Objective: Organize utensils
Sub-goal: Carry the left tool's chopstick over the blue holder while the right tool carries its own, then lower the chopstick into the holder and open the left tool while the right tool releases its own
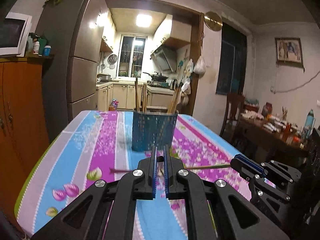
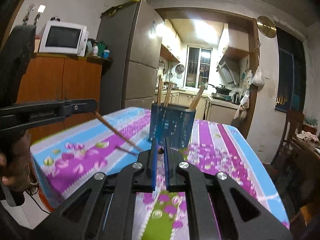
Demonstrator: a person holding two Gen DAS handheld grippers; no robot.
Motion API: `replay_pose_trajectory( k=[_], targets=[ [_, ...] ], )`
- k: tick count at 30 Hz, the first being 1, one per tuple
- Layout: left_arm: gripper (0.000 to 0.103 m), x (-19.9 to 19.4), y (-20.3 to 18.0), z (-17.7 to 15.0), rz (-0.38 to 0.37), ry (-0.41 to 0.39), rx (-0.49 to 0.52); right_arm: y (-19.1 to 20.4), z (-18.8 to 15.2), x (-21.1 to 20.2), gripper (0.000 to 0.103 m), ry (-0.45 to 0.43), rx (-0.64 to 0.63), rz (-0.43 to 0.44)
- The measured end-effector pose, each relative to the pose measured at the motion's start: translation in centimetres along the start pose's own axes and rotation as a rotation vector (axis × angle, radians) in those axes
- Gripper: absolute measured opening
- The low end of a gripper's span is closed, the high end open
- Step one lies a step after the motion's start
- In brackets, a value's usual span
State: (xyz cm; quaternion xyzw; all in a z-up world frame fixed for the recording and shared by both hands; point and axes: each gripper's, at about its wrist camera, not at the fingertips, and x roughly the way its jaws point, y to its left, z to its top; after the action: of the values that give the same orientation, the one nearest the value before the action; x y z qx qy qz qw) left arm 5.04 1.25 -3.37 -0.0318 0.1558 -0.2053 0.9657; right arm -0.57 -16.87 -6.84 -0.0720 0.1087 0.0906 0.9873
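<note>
Wooden chopsticks (image 2: 118,134) are being pinched by both closed claws, left claw (image 1: 160,154) and right claw (image 2: 160,146), needing tips angled down into the blue holder (image 1: 154,132).

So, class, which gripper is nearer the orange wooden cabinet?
Left. The left gripper is on the cabinet's side; the right gripper sits beyond it, farther away.

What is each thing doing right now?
left tool: shut on a chopstick
right tool: shut on a chopstick
left chopstick: held, slanting down over the table
right chopstick: held, nearly level
blue holder: upright on the tablecloth, chopsticks standing inside
</note>
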Motion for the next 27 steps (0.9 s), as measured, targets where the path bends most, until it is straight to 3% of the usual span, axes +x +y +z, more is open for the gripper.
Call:
replay_pose_trajectory(
  k=[10, 18, 27],
  targets=[
    [0.007, 1.3, 1.2, 4.4, -0.022, 0.033, -0.039, -2.4, 4.4, 1.7, 0.004, 0.056, 0.081, 0.067],
    [0.007, 2.6, 0.5, 7.3, -0.029, 0.085, -0.018, -3.2, 6.8, 3.4, 0.004, 0.146, 0.145, 0.115],
    [0.007, 3.2, 0.0, 10.7, -0.022, 0.092, 0.043, -3.8, 10.0, 3.8, 0.004, 0.206, 0.135, 0.109]
  ],
)
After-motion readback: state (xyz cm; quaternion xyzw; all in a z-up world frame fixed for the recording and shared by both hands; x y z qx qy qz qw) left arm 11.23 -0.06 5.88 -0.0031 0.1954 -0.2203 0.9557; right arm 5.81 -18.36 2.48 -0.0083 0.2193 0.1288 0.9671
